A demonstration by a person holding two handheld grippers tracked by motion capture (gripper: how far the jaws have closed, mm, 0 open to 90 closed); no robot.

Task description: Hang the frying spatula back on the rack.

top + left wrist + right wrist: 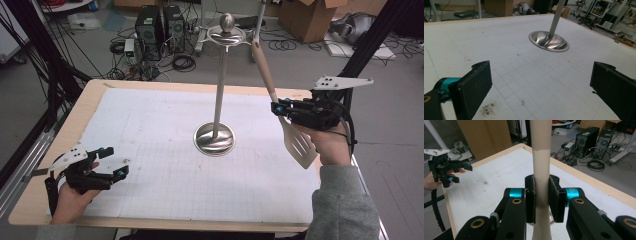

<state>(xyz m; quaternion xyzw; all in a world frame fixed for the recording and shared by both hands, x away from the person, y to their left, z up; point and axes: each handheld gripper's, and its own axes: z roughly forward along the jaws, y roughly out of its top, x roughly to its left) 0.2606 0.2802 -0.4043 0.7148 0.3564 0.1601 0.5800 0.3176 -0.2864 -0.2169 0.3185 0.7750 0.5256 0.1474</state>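
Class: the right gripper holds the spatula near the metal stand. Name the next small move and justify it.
Probably lift the spatula slightly toward the stand's top ring: the right gripper clamps its handle, whose tip is already beside the ring, while the left gripper rests open on the table.

Left claw low, jaws wide; right claw raised, clamped.

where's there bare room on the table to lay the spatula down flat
The white mat is bare between the stand's base and the left gripper, and along the near edge. It is tighter at the right, where the right gripper holds the spatula beside the stand.
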